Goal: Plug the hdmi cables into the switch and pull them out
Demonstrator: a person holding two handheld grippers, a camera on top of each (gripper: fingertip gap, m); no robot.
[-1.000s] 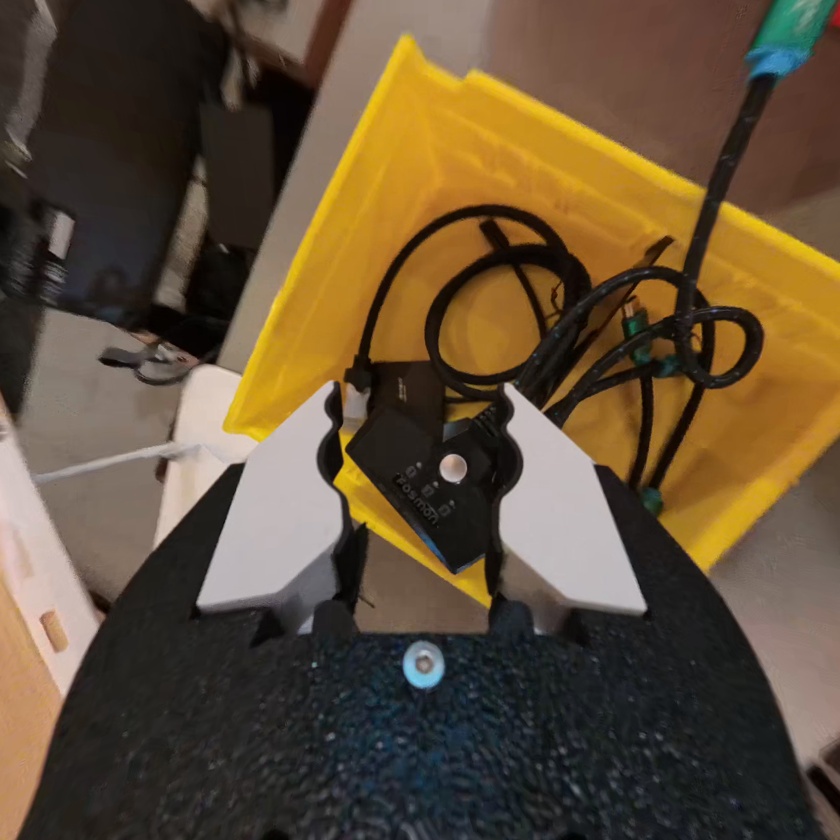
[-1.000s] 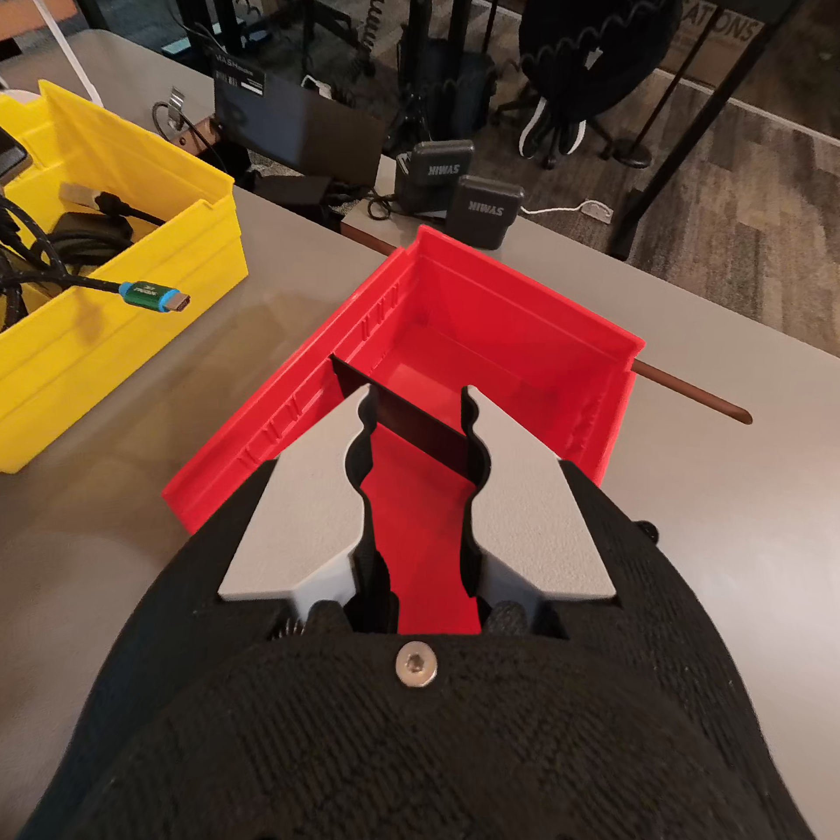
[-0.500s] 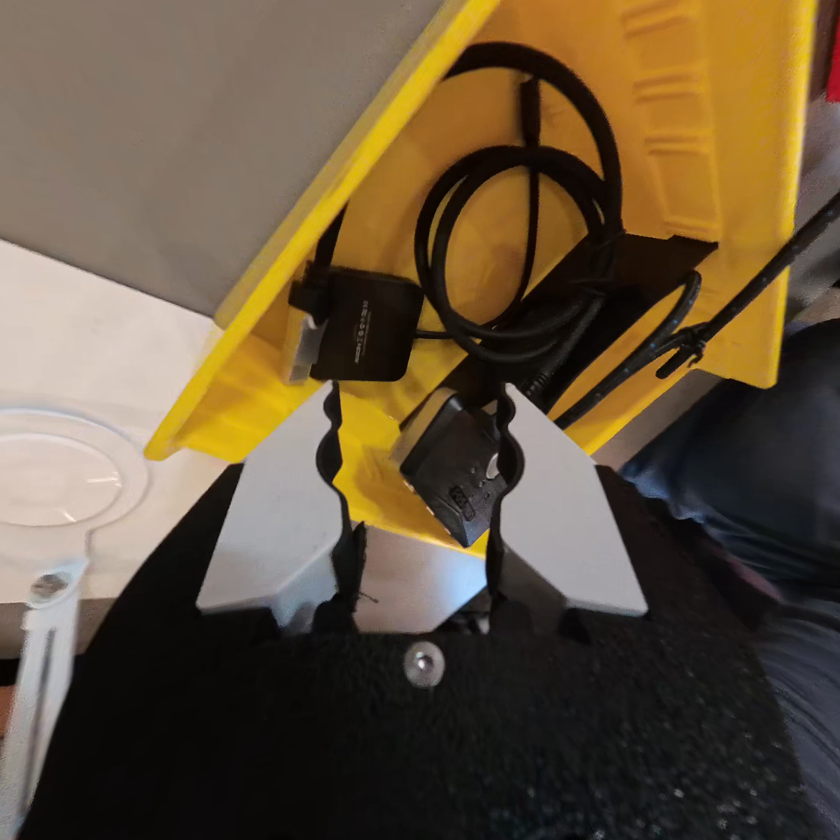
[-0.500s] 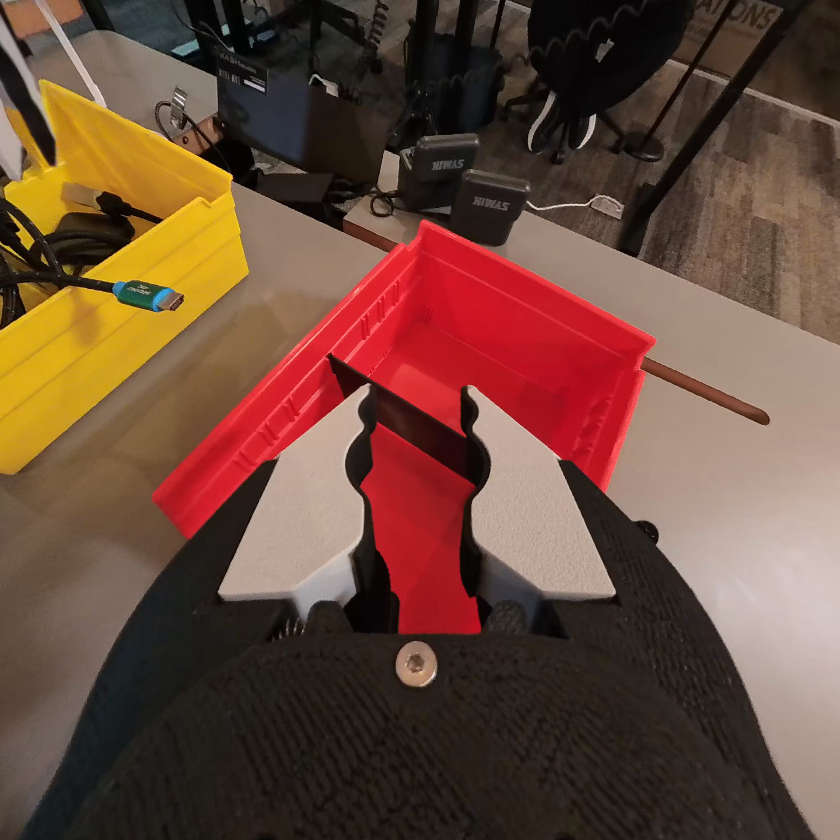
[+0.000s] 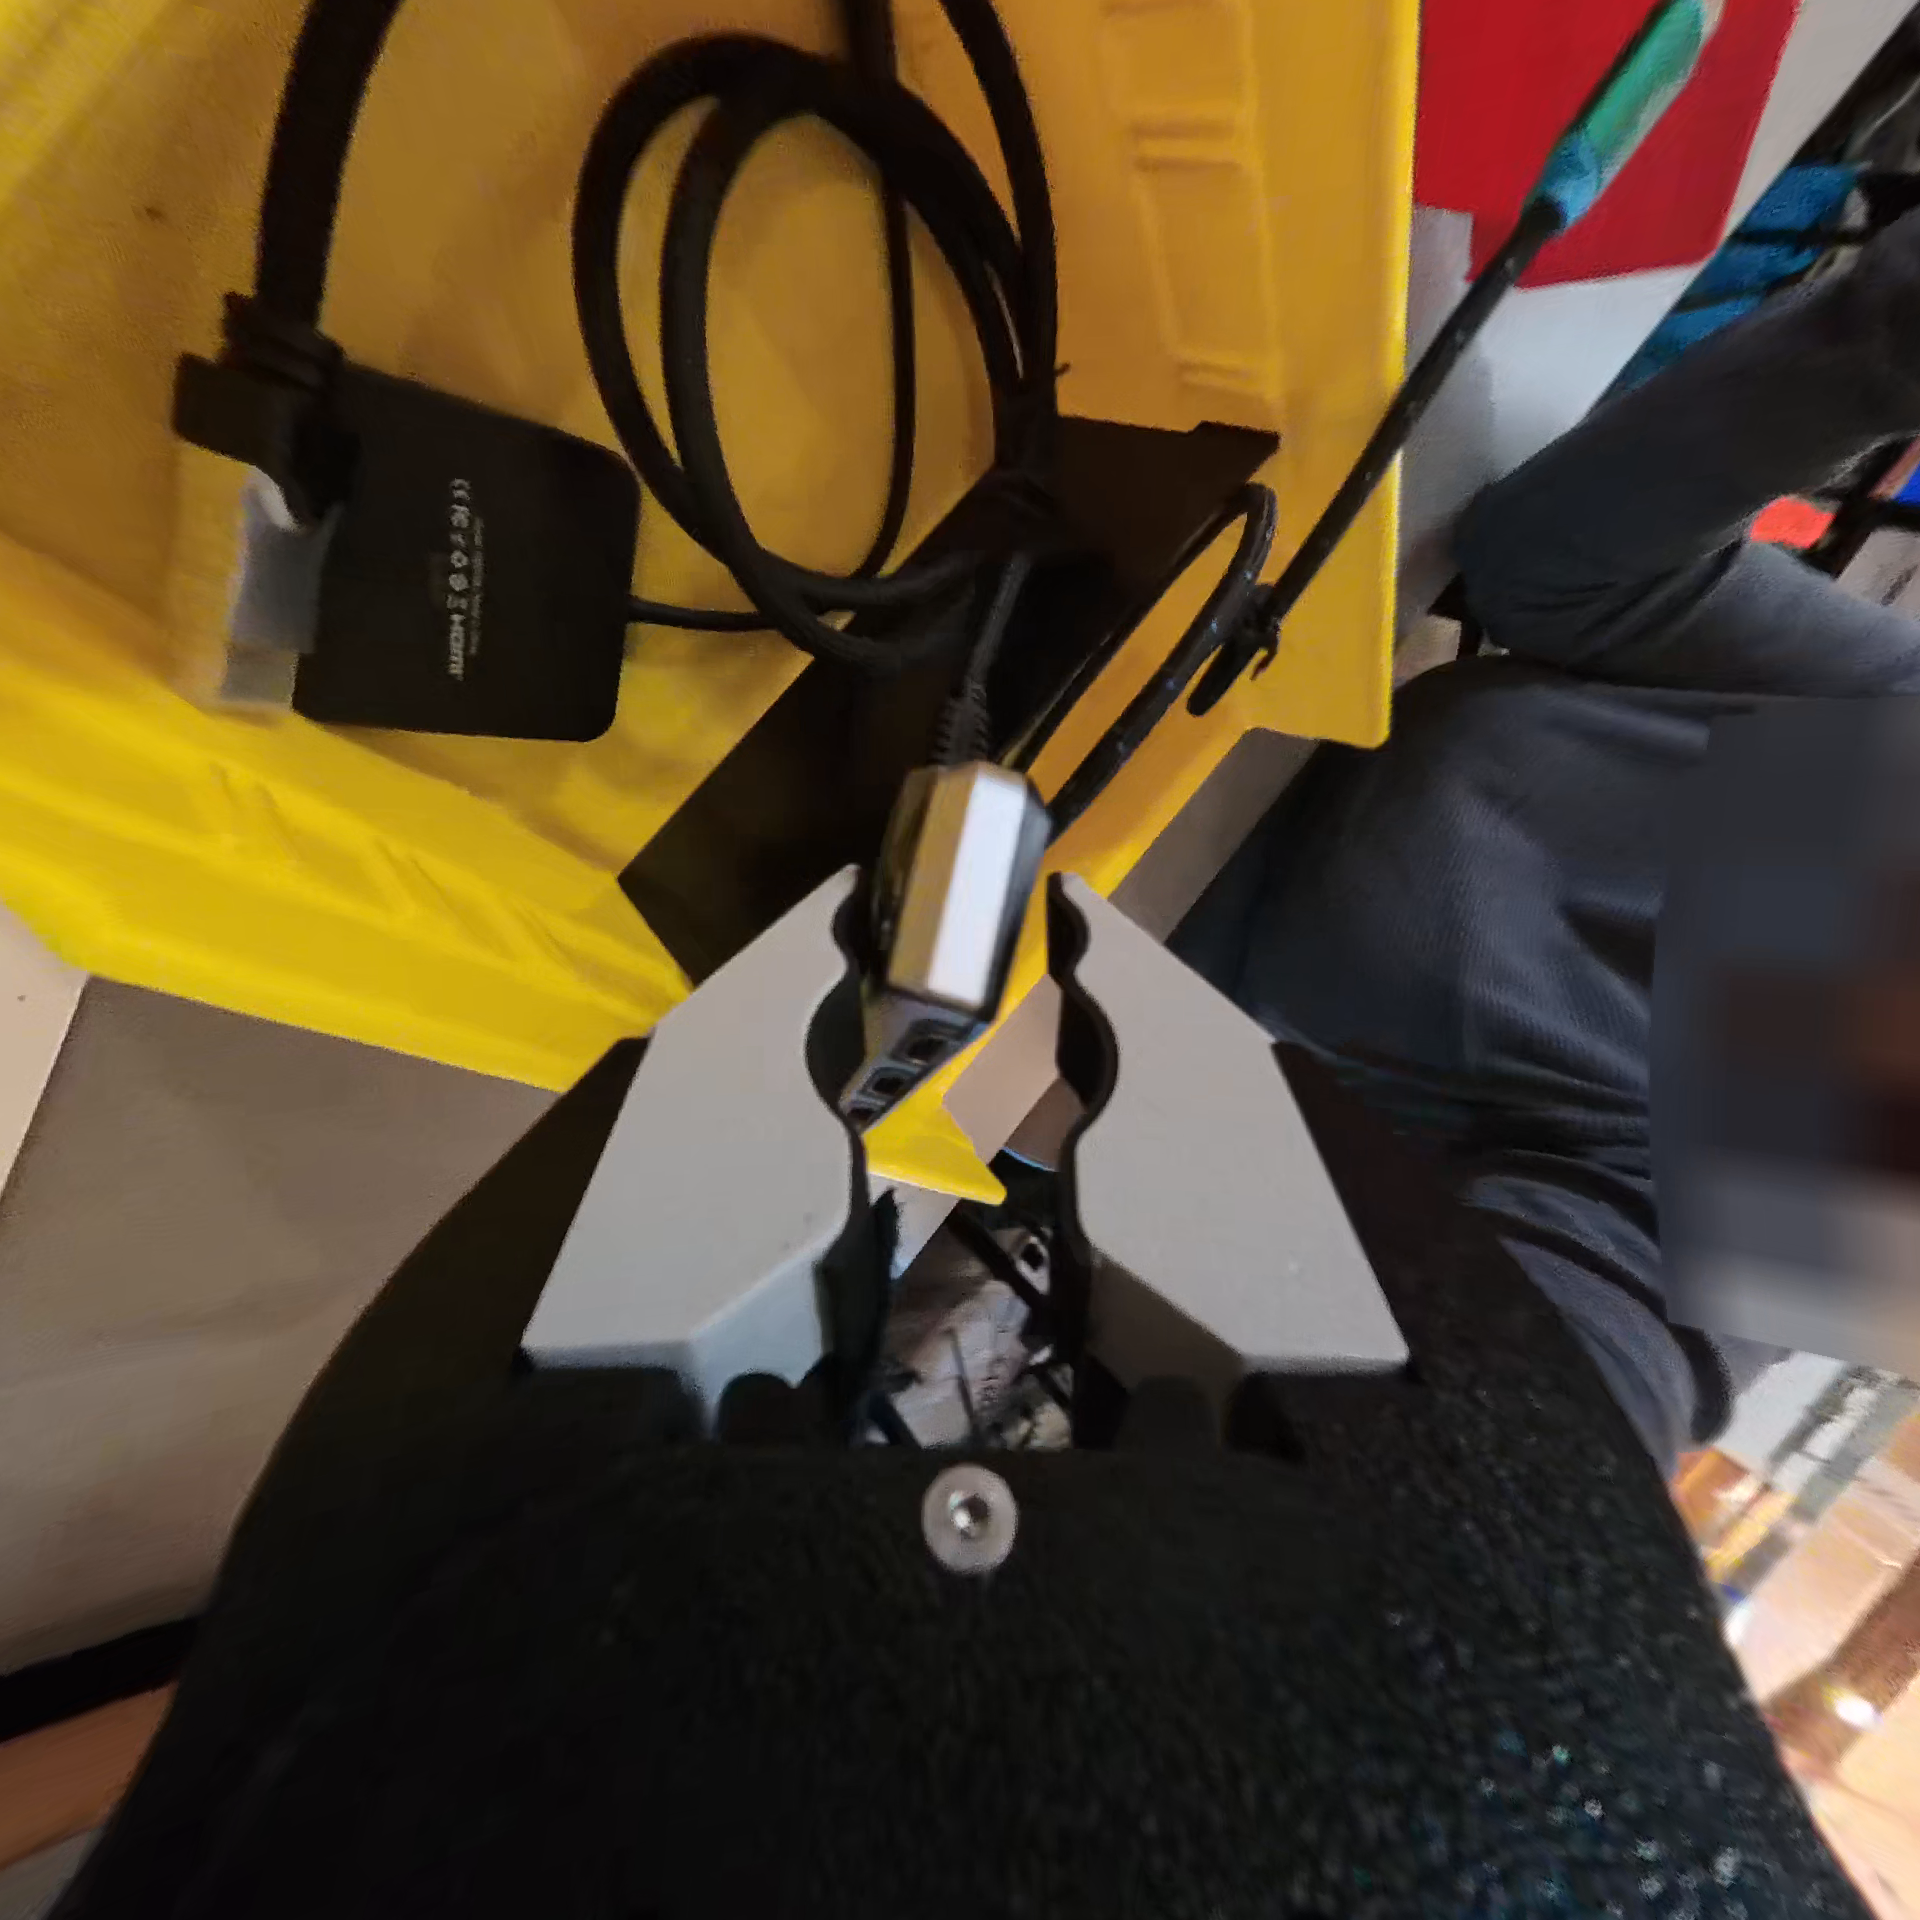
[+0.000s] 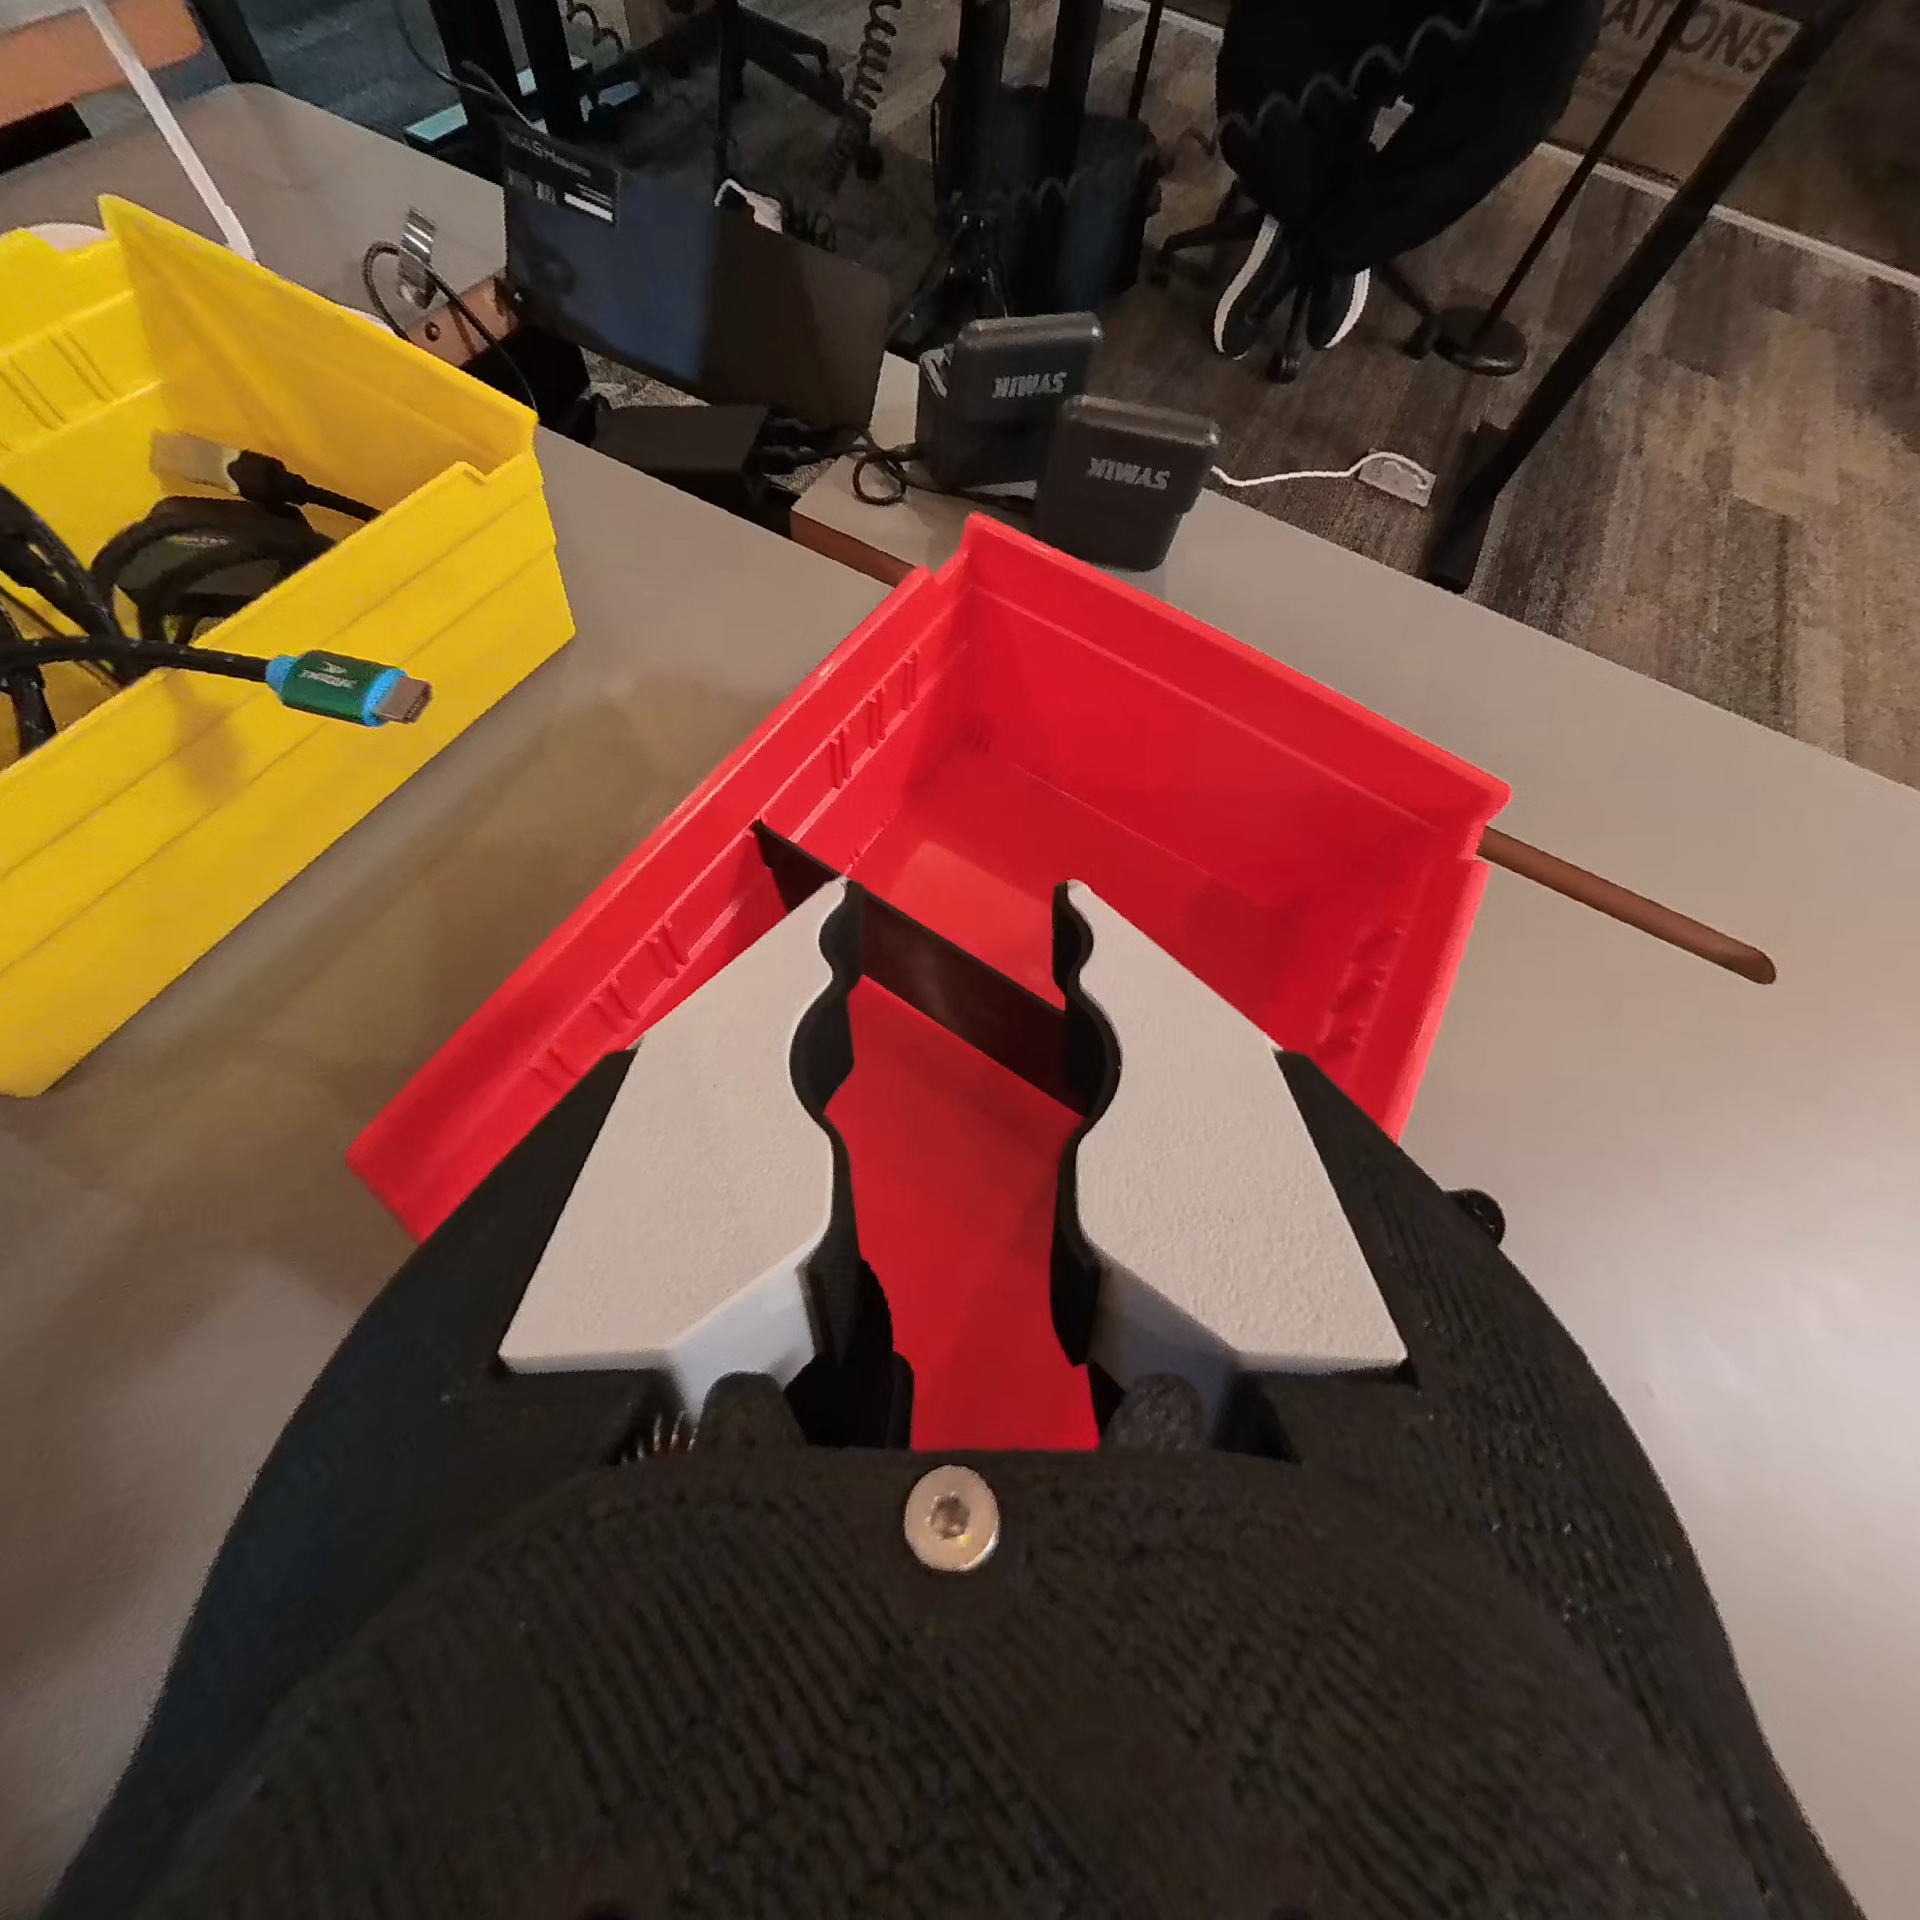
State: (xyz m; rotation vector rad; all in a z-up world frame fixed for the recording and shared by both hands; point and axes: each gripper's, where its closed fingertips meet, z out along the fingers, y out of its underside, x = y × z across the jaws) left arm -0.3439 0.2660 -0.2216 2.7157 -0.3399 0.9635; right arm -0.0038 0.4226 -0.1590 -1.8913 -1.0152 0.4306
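The left tool [image 5: 951, 904] grips the switch [image 5: 940, 914], a small black box with a silver face, which stands edge-on between the two grey fingers [image 5: 727, 1122], above the near corner of the yellow bin [image 5: 312, 873]. Its thin black lead runs from the far end of the switch back down into the bin. On the floor of this bin lies a second black box [image 5: 468, 582] with a silver plug [image 5: 265, 592] at its left side, and beside it a coil of black cable [image 5: 810, 343]. A black divider plate [image 5: 831, 748] crosses the bin just behind the switch. One braided HDMI cable [image 5: 1382, 457] leaves the bin over its right wall, and its green and blue plug [image 6: 348, 686] hangs in the air beyond the wall, above the grey counter [image 6: 623, 665], touching nothing. A person's dark sleeve [image 5: 1507, 935] is at the right of the left wrist view. The right tool [image 6: 956, 904] is open and holds nothing; it hovers over the near half of the red bin [image 6: 1195, 665], which stands on the counter to the right of the yellow bin, well apart from it. The red bin has a black divider [image 6: 956, 987] across its middle, and I see nothing in the visible parts of it. Behind it, near the far edge of the counter, stand two small black cases [image 6: 1127, 483].
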